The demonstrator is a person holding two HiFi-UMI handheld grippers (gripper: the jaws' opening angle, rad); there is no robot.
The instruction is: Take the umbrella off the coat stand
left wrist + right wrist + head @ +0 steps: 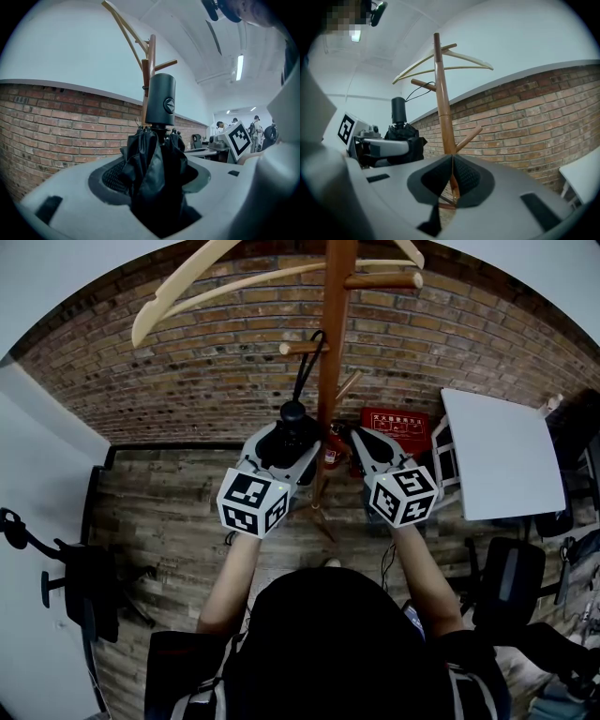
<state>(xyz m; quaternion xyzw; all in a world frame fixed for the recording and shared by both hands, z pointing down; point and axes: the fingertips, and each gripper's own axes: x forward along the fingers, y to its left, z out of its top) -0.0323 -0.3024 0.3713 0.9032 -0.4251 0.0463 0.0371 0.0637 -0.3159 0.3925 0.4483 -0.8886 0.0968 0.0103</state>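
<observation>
A folded black umbrella [157,161] stands upright between the pads of my left gripper [157,176], which is shut on its bunched fabric. Its round black handle [293,414] points up beside the wooden coat stand [336,324]. A thin black strap [307,367] runs from the handle up over a short peg [302,348] on the stand. My right gripper [361,439] is just right of the pole at the same height, its pads [461,176] pressed together with nothing between them. In the right gripper view the umbrella [401,133] sits left of the pole [443,108].
A cream hanger [234,282] rests on the stand's upper pegs. The brick wall [187,362] is close behind. A red box [398,423] lies by the stand's foot, with a white table [502,451] to the right. Dark office chairs [80,582] are at both sides.
</observation>
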